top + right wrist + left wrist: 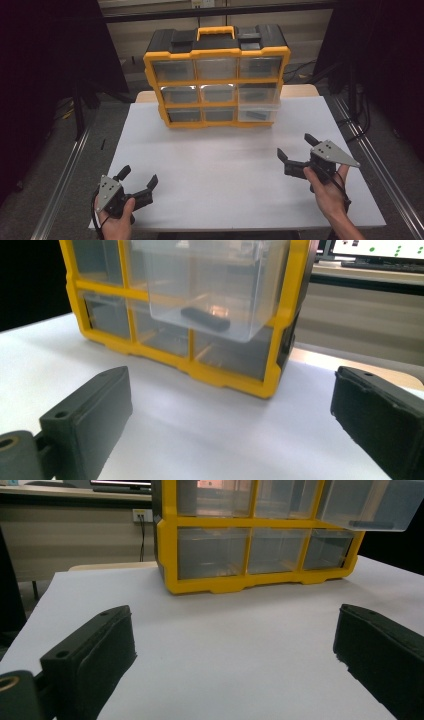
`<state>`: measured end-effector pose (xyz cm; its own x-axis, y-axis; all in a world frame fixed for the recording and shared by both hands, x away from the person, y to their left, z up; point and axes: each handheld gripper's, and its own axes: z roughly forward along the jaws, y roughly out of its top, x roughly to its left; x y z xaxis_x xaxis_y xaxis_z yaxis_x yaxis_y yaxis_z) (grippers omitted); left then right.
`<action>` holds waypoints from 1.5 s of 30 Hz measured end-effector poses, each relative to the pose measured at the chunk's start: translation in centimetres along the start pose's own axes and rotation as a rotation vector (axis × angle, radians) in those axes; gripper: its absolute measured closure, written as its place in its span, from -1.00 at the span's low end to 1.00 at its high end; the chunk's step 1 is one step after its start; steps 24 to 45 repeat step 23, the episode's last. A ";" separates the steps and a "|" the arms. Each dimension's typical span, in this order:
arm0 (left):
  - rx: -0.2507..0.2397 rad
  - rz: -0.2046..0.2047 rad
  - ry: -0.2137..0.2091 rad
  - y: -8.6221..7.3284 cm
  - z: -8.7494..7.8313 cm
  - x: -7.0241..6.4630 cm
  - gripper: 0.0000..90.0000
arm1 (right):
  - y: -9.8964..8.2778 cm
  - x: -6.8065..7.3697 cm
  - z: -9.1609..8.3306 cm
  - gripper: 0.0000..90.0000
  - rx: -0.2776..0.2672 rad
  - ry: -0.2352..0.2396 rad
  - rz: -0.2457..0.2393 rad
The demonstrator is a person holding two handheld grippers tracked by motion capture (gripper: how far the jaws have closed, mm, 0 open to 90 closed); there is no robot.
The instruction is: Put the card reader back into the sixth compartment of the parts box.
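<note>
Standing mid-table: organizer (217,75), one drawer (257,104) protruding | left claw (139,179), right claw (295,147) both agape

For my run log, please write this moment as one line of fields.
left gripper: open, empty | right gripper: open, empty | organizer: upright, far side of table | middle-right drawer: pulled out, dark object inside

A lab: metal rails (65,170) flank the table (225,165), monitor (380,247) behind.
</note>
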<state>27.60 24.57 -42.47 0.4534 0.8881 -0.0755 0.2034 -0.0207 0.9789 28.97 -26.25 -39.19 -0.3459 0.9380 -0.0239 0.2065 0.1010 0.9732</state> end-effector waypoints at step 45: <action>0.018 -0.023 0.048 -0.2 0.1 0.6 -0.92 | -4.5 -1.0 -2.3 -0.95 0.024 -0.062 0.096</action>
